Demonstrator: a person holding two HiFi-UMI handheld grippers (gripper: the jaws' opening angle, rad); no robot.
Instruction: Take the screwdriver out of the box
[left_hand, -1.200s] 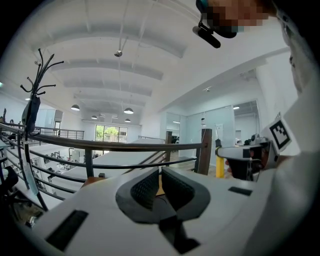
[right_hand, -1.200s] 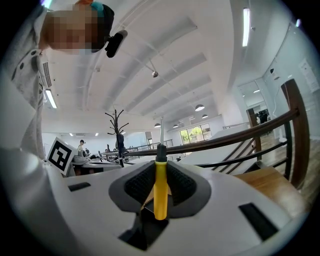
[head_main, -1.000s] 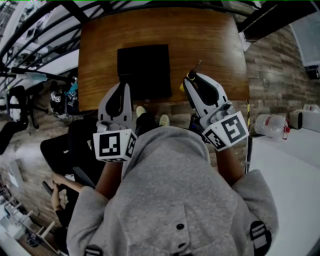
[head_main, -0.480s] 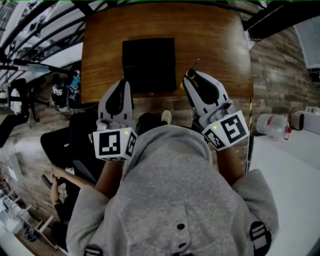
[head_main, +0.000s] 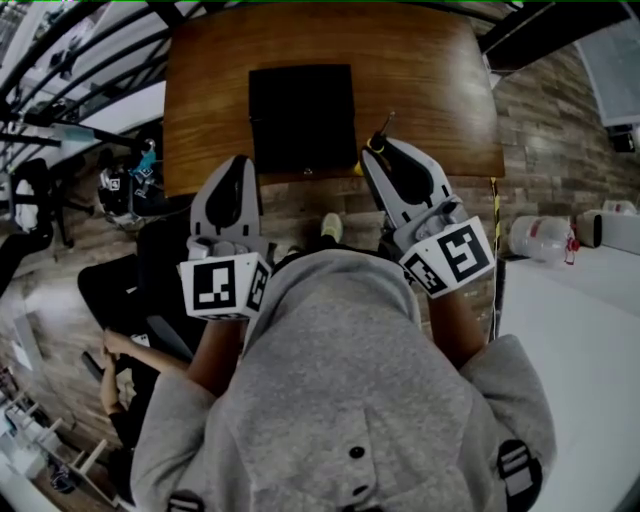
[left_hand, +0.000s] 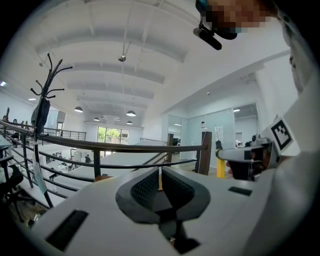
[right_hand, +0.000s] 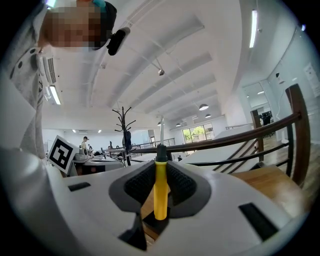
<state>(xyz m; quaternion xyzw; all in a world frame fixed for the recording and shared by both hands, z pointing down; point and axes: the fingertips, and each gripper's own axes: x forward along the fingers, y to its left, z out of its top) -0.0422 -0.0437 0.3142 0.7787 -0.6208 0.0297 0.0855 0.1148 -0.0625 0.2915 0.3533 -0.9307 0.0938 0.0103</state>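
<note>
Wooden table (head_main: 425, 80), right gripper (head_main: 377, 157) clamping screwdriver (right_hand: 160, 192), shaft pointing forward

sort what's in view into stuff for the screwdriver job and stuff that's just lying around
For the job:
- screwdriver, clamped in the right gripper
- black box on the table

Just lying about:
- white jug on the floor
- coat rack in the background

Head view: wooden table (head_main: 420, 60) at 12 o'clock; plank floor (head_main: 560, 130) at 2; white surface (head_main: 590, 360), possibly counter, at 4. Left gripper view: black railing (left_hand: 125, 146) mid-frame; coat stand (left_hand: 47, 85) at 10; ceiling lamps (left_hand: 131, 113); far windows (left_hand: 112, 135).
</note>
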